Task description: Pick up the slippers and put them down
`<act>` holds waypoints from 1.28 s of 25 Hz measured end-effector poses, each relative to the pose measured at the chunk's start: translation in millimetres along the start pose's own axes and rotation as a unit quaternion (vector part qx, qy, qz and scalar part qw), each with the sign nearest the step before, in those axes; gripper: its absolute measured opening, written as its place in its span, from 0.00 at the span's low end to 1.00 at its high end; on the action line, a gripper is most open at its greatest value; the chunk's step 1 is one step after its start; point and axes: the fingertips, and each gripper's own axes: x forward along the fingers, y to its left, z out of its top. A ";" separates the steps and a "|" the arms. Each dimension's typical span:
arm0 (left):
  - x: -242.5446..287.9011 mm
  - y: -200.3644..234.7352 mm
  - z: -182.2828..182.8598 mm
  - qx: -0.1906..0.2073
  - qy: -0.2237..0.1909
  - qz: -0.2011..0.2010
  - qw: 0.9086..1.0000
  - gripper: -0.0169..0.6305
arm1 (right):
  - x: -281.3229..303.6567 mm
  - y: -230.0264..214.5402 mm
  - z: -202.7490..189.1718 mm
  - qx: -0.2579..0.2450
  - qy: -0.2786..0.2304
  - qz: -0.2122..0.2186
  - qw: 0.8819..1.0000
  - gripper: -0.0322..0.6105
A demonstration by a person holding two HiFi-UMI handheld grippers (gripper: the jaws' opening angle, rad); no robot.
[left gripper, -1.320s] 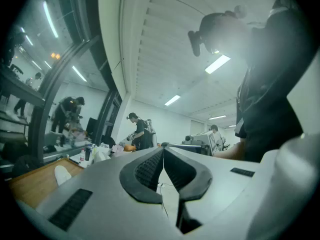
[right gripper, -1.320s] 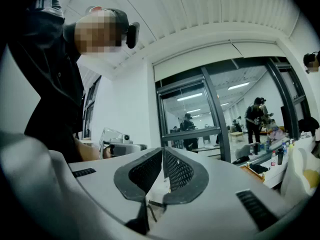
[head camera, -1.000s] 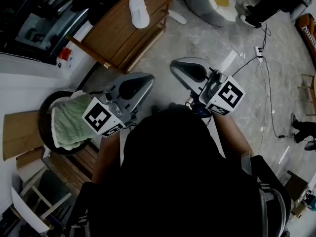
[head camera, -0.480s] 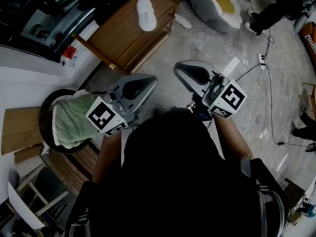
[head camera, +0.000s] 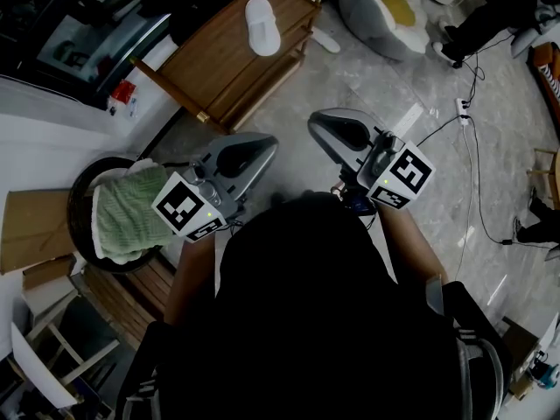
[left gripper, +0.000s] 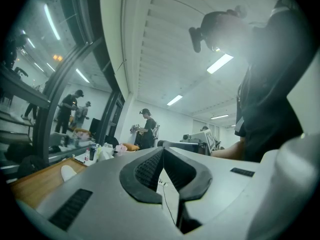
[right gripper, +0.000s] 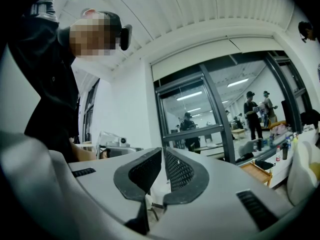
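Two sets of jaws shut, slipper [head camera: 262, 26] far off.
The left gripper [left gripper: 162, 151] was pressed together on nothing; the slipper lay on the wooden table [head camera: 219, 68], well apart; the right gripper [right gripper: 163, 153] was likewise closed. Arriving with jaws unopened might nudge the slipper off the table. Since a second before, table and slipper had drifted right in view; the grippers hardly moved.

A pale grey marbled floor [head camera: 376, 68] fills the upper middle of the head view. On it, a brown wooden table with a raised rim [head camera: 206, 77] stands at upper centre. A round grey cushion seat with a yellow middle [head camera: 360, 16] sits at top right. In the left gripper view, a white slatted ceiling [left gripper: 165, 44] carries long strip lights [left gripper: 220, 63].
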 end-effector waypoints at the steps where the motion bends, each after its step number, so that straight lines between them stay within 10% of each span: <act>1: -1.2 0.2 -0.4 0.000 -0.001 -0.001 1.000 0.05 | 0.2 0.1 -1.3 0.001 0.002 -0.002 1.000 0.11; 19: -11.6 21.2 -13.3 -0.025 -0.013 -0.004 1.000 0.05 | 3.2 -8.5 -14.2 0.023 0.022 -0.029 0.999 0.11; 32: 32.2 107.1 -12.7 -0.034 0.008 0.049 0.998 0.05 | 36.3 -105.4 -15.9 0.050 0.021 0.006 0.999 0.11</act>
